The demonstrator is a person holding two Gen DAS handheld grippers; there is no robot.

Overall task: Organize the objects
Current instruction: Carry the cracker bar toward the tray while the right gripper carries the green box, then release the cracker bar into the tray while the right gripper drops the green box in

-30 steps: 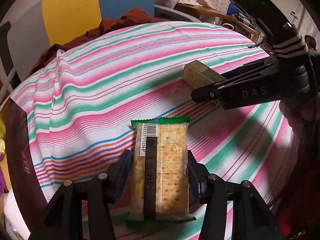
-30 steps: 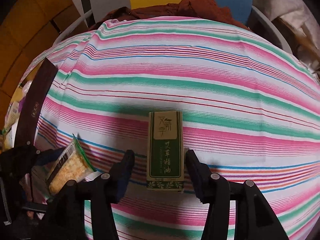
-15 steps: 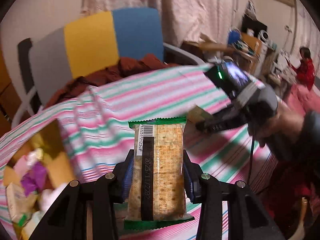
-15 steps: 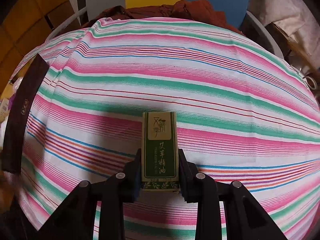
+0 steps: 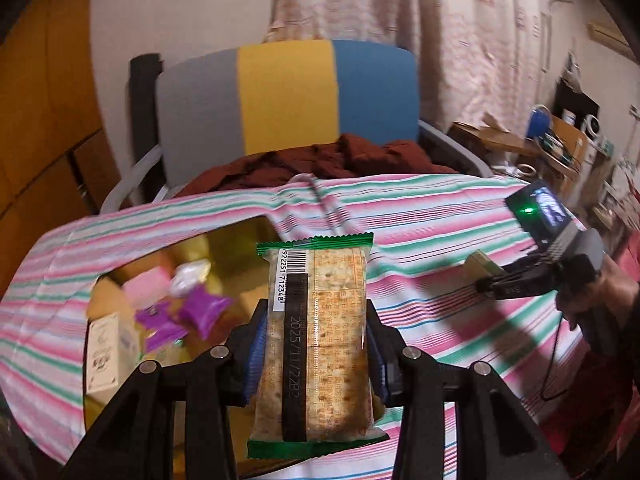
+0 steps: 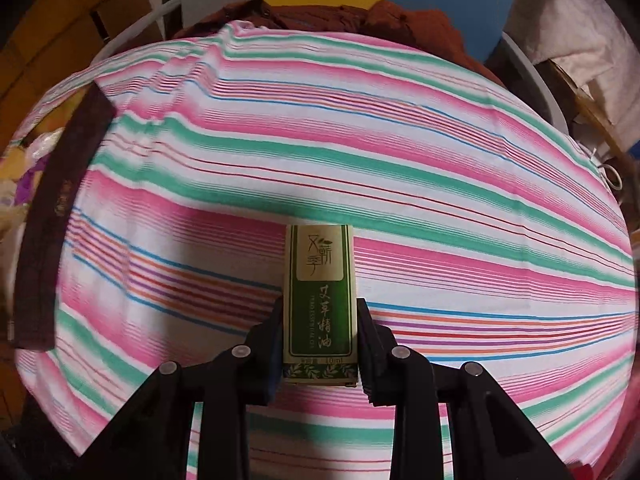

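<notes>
My left tongs clamped on a cracker packet, lifted above the striped cloth beside an open box of snacks; my right tongs gripping a green oil carton over the cloth

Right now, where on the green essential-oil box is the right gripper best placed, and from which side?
On its two long narrow sides, near the lower end, coming in lengthwise. The green box is a slim cuboid with flat parallel sides, and the right gripper already pinches it there, squarely.
</notes>
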